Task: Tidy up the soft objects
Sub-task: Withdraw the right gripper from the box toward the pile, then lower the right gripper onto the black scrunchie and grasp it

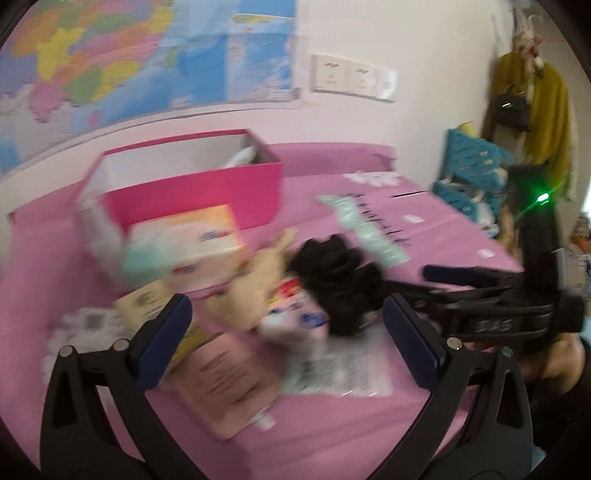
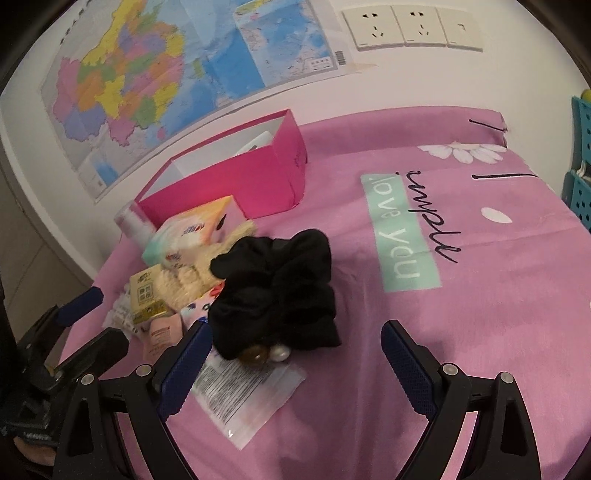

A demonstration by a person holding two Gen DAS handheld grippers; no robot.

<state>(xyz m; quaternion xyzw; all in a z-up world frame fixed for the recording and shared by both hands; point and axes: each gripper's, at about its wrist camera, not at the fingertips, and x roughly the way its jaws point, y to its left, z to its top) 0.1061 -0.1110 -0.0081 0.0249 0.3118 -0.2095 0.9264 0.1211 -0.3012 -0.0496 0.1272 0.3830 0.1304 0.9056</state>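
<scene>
A heap of black scrunchies (image 2: 280, 291) lies on the pink sheet (image 2: 480, 314), with a pearl and an amber bead (image 2: 279, 354) at its near edge. My right gripper (image 2: 295, 354) is open, its fingers on either side of the heap's near edge and apart from it. A cream fluffy item (image 2: 192, 273) lies left of the scrunchies, against a tissue pack (image 2: 192, 232). Behind stands an open pink box (image 2: 236, 177). In the blurred left wrist view my left gripper (image 1: 288, 343) is open, just short of the scrunchies (image 1: 336, 284) and the cream item (image 1: 255, 288).
A labelled clear bag (image 2: 240, 391), a small yellow box (image 2: 147, 299) and a pink packet (image 2: 162, 332) lie near the grippers. Blue crates (image 1: 469, 170) stand at the far right. A map and wall sockets (image 2: 410, 26) are behind. The surface's edge drops off at the left.
</scene>
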